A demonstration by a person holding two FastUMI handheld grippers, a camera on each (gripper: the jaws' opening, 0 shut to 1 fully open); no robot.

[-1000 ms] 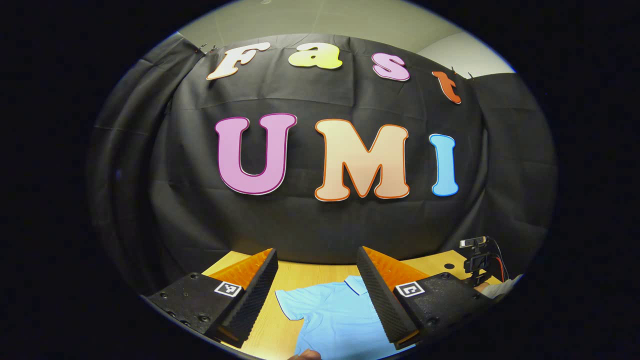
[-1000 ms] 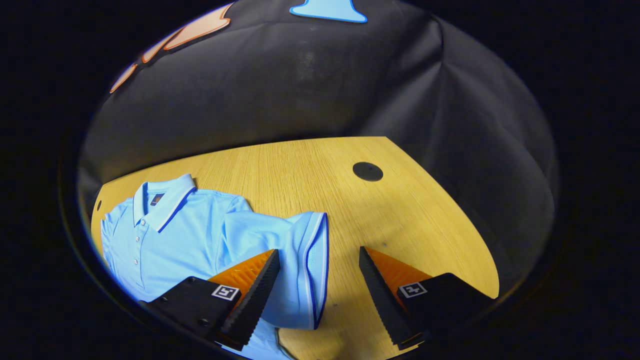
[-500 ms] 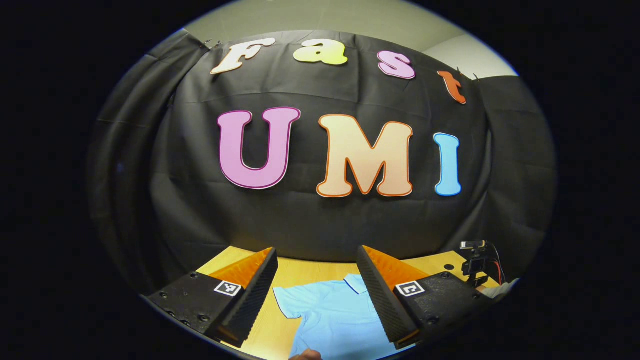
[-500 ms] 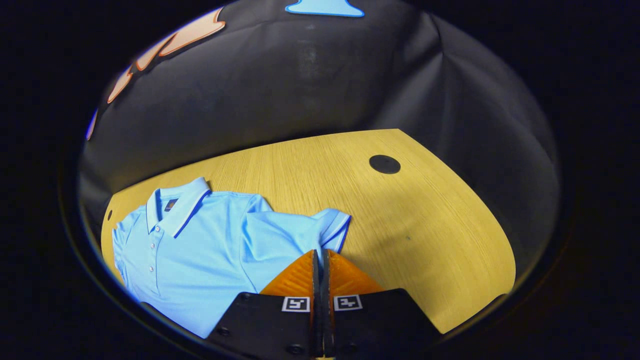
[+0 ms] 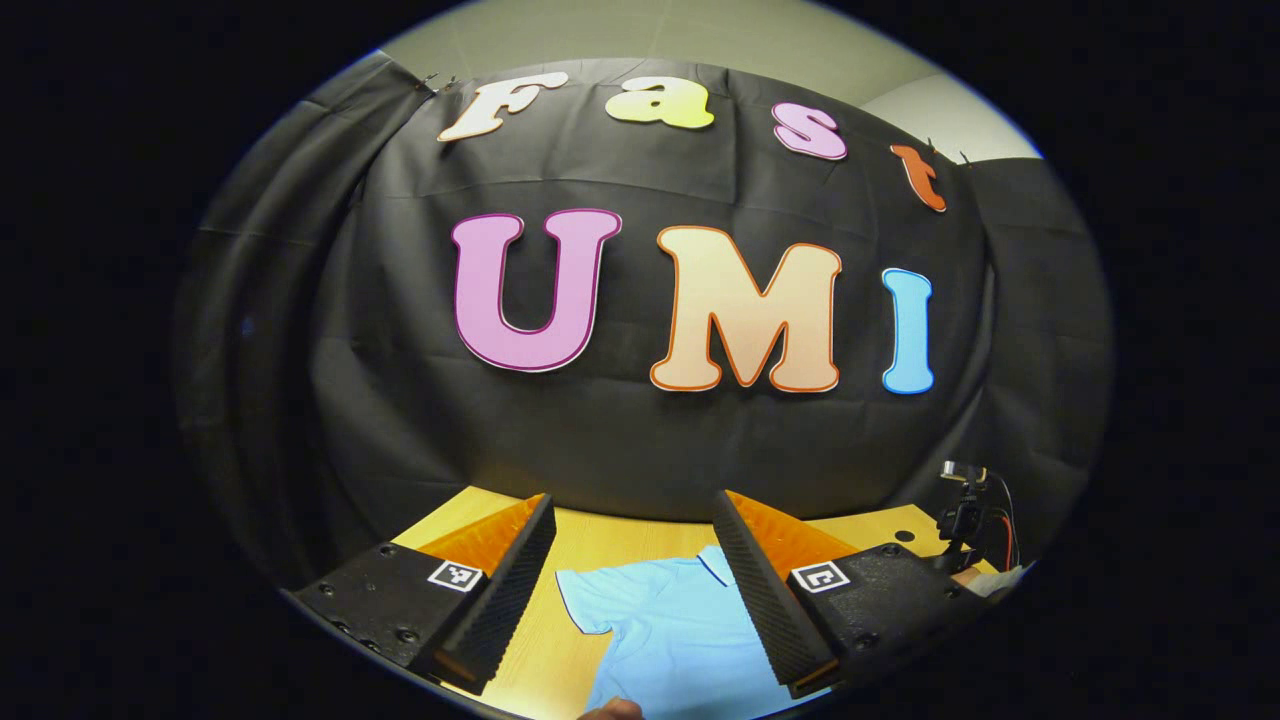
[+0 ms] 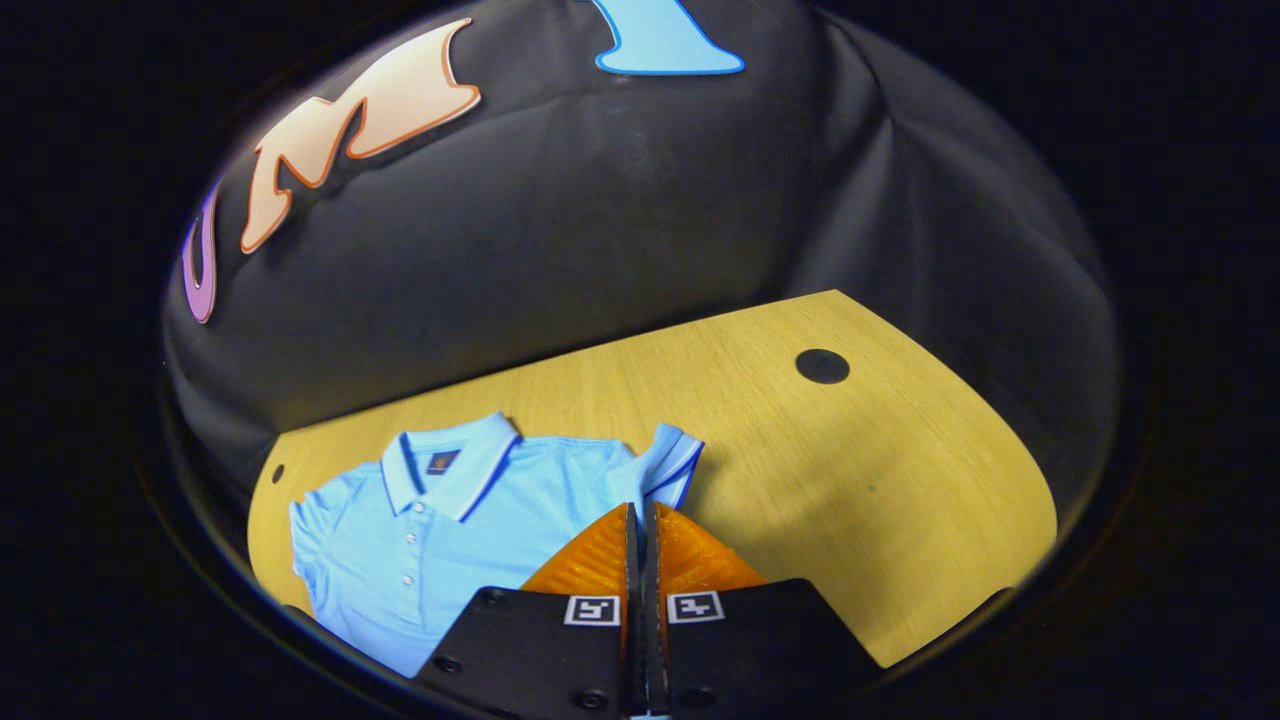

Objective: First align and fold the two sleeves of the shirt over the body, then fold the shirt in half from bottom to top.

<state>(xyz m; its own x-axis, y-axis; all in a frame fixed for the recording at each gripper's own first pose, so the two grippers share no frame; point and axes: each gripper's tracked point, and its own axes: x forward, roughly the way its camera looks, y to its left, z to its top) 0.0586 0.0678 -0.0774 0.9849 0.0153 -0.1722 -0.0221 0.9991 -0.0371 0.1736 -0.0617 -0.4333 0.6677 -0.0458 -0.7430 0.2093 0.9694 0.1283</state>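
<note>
Right tongs (image 6: pixel 640 520) now lifted with sleeve (image 6: pixel 668 462) clenched, shirt (image 6: pixel 440 540) at 9 o'clock on bench (image 6: pixel 850 480), left tongs (image 5: pixel 635 560) released, another sleeve (image 5: pixel 590 605) flat between them.

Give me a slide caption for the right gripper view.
Right gripper shut on the light-blue polo shirt's sleeve, lifted above the wooden table.

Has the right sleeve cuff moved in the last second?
Yes. The right gripper shut on the sleeve and drew it toward the collar, away from the table's hole.
</note>
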